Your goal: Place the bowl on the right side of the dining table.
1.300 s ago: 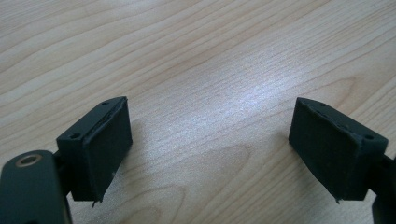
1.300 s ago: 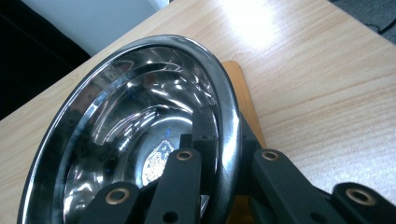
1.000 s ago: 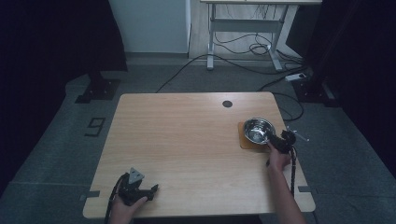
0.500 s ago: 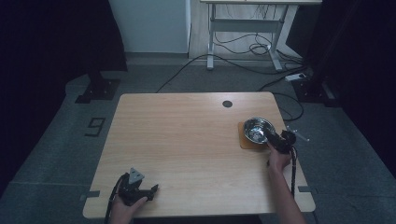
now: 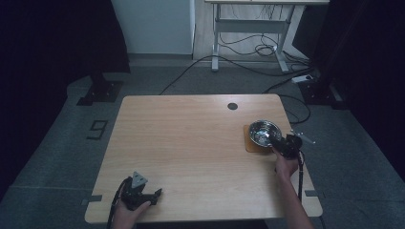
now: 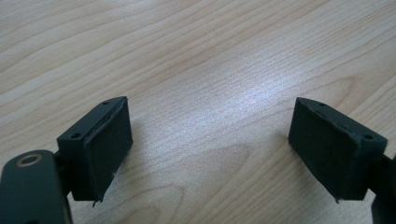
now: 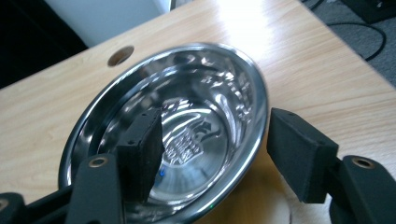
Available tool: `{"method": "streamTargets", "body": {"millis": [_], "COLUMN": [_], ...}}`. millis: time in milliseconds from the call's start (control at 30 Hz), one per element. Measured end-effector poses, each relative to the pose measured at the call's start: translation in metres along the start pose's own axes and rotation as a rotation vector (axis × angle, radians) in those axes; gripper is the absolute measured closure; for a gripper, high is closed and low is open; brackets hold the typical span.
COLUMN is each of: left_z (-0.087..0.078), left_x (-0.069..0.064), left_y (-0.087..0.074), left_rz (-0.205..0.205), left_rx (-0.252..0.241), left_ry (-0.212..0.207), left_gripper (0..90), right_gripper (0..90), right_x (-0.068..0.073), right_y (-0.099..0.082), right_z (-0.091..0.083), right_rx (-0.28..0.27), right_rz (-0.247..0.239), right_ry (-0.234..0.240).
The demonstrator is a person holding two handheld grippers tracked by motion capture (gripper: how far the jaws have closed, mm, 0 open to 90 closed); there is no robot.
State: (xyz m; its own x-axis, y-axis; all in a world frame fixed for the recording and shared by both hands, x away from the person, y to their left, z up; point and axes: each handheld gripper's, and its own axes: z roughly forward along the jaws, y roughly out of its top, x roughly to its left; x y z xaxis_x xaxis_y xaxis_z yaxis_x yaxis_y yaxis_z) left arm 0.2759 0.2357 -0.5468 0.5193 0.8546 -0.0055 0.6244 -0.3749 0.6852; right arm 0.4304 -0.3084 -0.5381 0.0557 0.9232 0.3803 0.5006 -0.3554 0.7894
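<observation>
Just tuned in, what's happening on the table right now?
A person holds a gripper in each hand at a wooden table. The right gripper is at a steel bowl that sits on a brown mat near the table's right edge; its jaws are open, one inside the bowl and one outside, straddling the rim. The left gripper rests open near the front left, with only bare wood between its jaws.
</observation>
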Motion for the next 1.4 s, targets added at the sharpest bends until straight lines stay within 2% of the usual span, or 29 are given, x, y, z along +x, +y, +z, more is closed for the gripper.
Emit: {"method": "streamTargets", "body": {"millis": [300,467,567,733,833,1000,1267,1400], "left_z": [0.0,0.0,0.0,0.0,0.0,0.0,0.0,0.0], "left_x": [0.0,0.0,0.0,-0.001,-0.001,-0.001,-0.001,-0.001], "left_y": [0.0,0.0,0.0,0.0,0.0,0.0,0.0,0.0], "left_rz": [0.002,0.002,0.002,0.003,0.003,0.004,0.006,0.005], "left_rx": [0.0,0.0,0.0,-0.001,0.0,-0.001,0.0,-0.001], "left_ry": [-0.001,-0.002,-0.002,-0.003,-0.004,-0.005,-0.005,-0.005], "left_gripper": [13.1,13.1,13.1,13.1,13.1,13.1,13.1,13.1], "right_gripper": [30.4,31.4,29.8,27.1,26.3,25.8,25.1,24.9], "right_x": [0.009,0.009,0.015,0.029,0.039,0.049,0.053,0.055], "right_y": [-0.002,-0.006,-0.008,-0.014,-0.02,-0.026,-0.043,-0.054], "right_z": [-0.007,-0.019,-0.029,-0.039,-0.044,-0.053,-0.071,-0.078], "right_rx": [0.027,-0.01,-0.014,0.032,0.059,0.073,0.105,0.122], "right_rz": [-0.031,-0.026,-0.035,-0.092,-0.109,-0.137,-0.196,-0.26], "right_ry": [-0.01,0.017,0.023,0.066,0.099,0.131,0.179,0.203]}}
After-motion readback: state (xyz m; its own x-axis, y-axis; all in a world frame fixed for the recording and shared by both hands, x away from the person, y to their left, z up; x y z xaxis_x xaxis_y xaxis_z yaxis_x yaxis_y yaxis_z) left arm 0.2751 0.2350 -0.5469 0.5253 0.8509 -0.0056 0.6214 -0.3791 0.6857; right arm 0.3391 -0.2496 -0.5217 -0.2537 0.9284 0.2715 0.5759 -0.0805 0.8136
